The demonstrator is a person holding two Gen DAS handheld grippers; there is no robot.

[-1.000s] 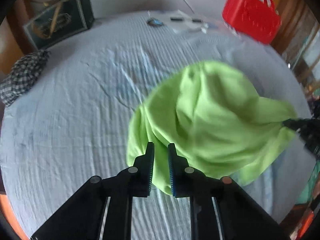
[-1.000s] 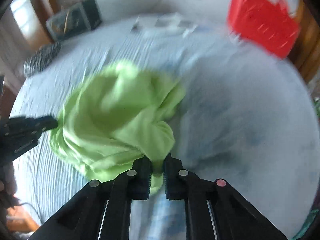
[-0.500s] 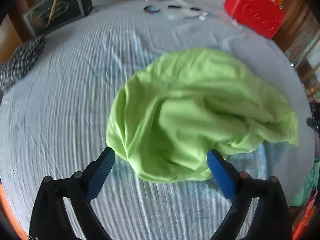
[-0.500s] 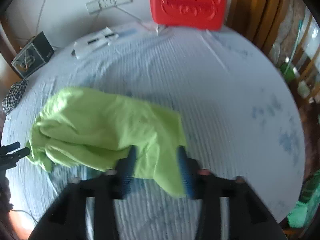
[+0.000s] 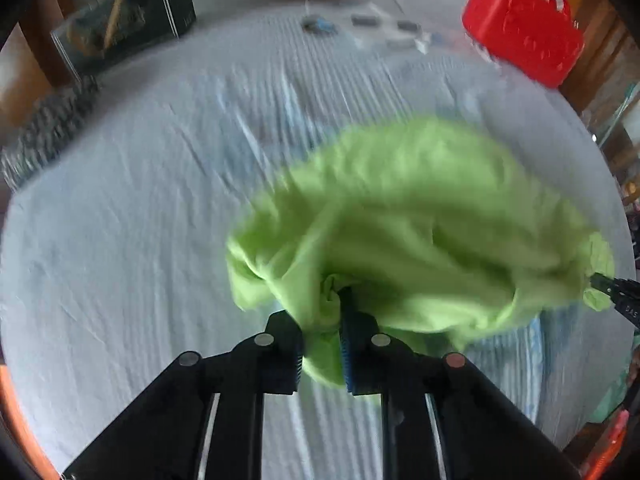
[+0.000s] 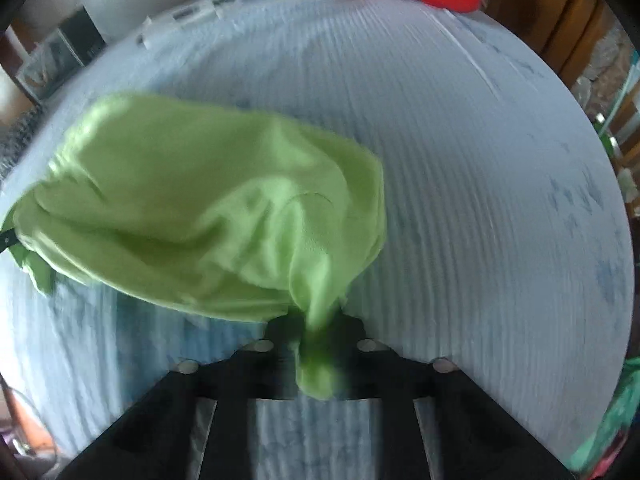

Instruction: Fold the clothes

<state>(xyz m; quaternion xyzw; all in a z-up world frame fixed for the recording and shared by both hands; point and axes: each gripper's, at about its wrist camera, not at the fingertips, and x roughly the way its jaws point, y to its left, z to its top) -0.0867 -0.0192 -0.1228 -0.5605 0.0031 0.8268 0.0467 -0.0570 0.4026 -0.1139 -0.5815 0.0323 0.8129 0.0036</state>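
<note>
A lime-green garment (image 5: 420, 216) hangs bunched over the pale blue sheet (image 5: 140, 240) of the bed. My left gripper (image 5: 322, 320) is shut on a fold of its near edge. My right gripper (image 6: 316, 336) is shut on another bunched edge of the green garment (image 6: 208, 208), and cloth drapes down between its fingers. The right gripper's tip also shows at the right edge of the left wrist view (image 5: 616, 292), holding the garment's far corner. Both views are blurred by motion.
A red plastic basket (image 5: 524, 52) stands at the far right of the bed. A dark framed box (image 5: 124, 28) leans at the far left, with a checked cloth (image 5: 44, 136) beside it. Small items (image 5: 380, 28) lie near the wall. Wooden furniture (image 6: 560, 32) is on the right.
Half a second ago both grippers were open around the garment lying on the bed. Now both have shut on its edges and the cloth is lifted and moving.
</note>
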